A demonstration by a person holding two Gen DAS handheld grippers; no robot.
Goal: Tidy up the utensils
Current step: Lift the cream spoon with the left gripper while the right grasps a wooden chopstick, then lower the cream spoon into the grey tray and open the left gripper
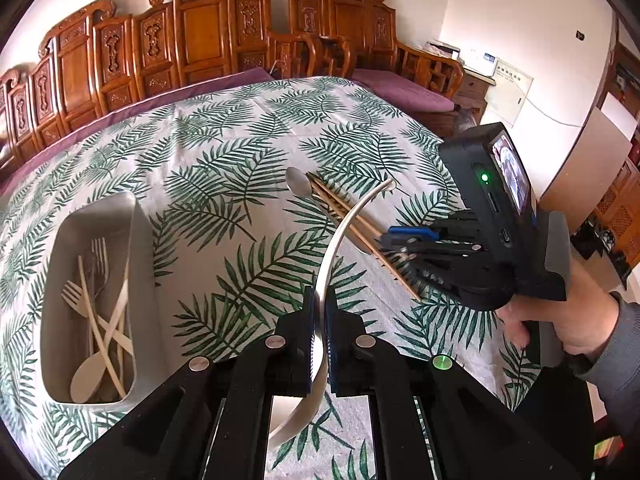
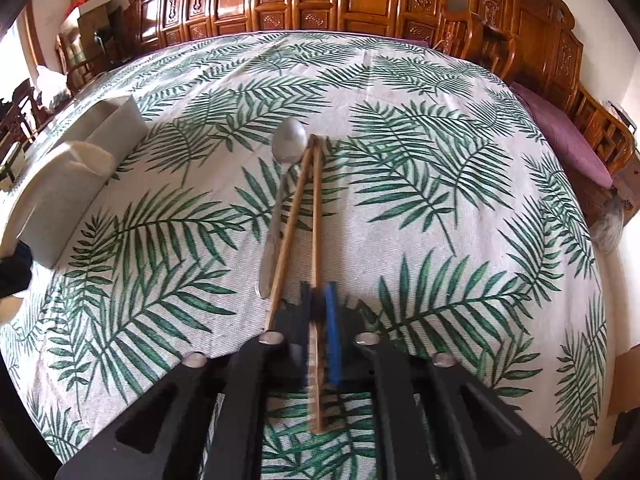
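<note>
Your right gripper (image 2: 320, 312) shows its blue pad smeared by motion blur, so you cannot read its edges. The chopstick (image 2: 318, 392) in it blurs there too. Your left gripper (image 1: 319, 320) covers the middle of the metal utensil (image 1: 340, 232), whose lower end is cut off behind the gripper body. The spoon (image 1: 298, 186) handle disappears under the chopsticks.

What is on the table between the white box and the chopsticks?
Only bare leafy tablecloth lies between the white box and the chopsticks, apart from the metal spoon right beside them, in the right wrist view.
</note>
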